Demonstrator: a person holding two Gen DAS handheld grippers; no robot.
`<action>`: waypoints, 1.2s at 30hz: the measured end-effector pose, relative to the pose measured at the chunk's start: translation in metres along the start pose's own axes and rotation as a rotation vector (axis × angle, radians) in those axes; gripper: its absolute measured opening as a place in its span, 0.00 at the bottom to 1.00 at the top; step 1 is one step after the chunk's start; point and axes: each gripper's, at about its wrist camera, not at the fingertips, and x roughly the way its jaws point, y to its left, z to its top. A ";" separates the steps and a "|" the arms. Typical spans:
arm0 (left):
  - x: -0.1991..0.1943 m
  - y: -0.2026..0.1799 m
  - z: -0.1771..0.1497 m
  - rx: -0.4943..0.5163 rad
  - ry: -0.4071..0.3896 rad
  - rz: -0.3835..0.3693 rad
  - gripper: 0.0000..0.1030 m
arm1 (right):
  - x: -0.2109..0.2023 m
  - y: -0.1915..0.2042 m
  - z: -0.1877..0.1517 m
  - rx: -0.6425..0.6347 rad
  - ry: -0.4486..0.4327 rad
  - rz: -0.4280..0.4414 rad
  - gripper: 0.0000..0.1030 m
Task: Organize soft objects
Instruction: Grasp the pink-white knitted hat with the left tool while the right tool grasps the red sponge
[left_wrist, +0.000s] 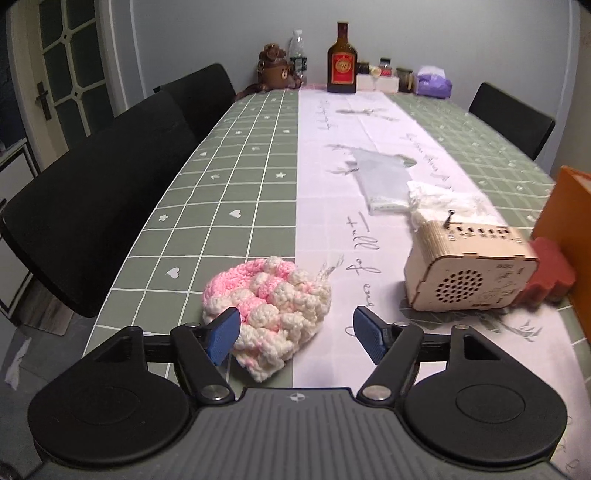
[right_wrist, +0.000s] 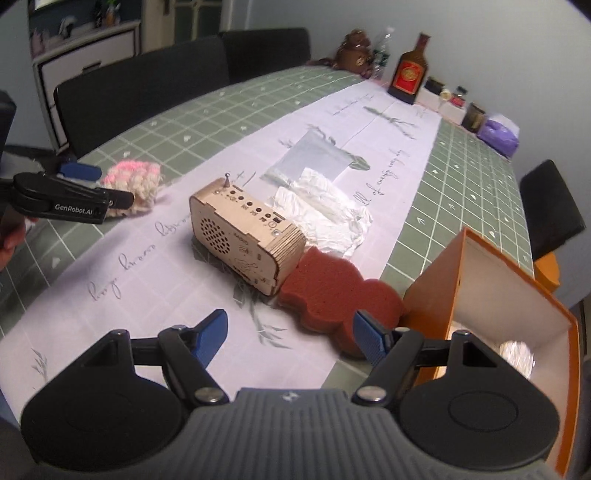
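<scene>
A pink and white crocheted piece (left_wrist: 266, 295) lies near the table's front edge, on the green checked cloth (left_wrist: 229, 177). My left gripper (left_wrist: 295, 332) stands open around it, its left pad against the piece's near side and its right pad well apart. The right wrist view shows the same gripper (right_wrist: 114, 184) at the crocheted piece (right_wrist: 136, 177). A dark red sponge (right_wrist: 332, 295) lies between a wooden radio box (right_wrist: 243, 236) and an orange box (right_wrist: 480, 295). My right gripper (right_wrist: 291, 334) is open just in front of the sponge, holding nothing.
Crumpled white plastic (right_wrist: 325, 218) and a clear bag (right_wrist: 310, 158) lie behind the radio. A brown bottle (left_wrist: 341, 59), a brown plush (left_wrist: 273, 66), jars and a purple tissue pack (left_wrist: 434, 83) line the far end. Black chairs (left_wrist: 92, 206) flank the table. The orange box holds something shiny.
</scene>
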 end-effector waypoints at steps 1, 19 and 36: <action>0.004 0.000 0.002 -0.006 0.009 0.005 0.80 | 0.004 -0.003 0.005 -0.033 0.015 -0.001 0.72; 0.048 -0.031 0.012 0.172 0.172 0.148 0.70 | 0.096 -0.036 0.034 -0.509 0.292 0.096 0.82; 0.054 -0.044 0.010 0.290 0.183 0.228 0.39 | 0.133 -0.025 0.040 -0.701 0.427 0.119 0.86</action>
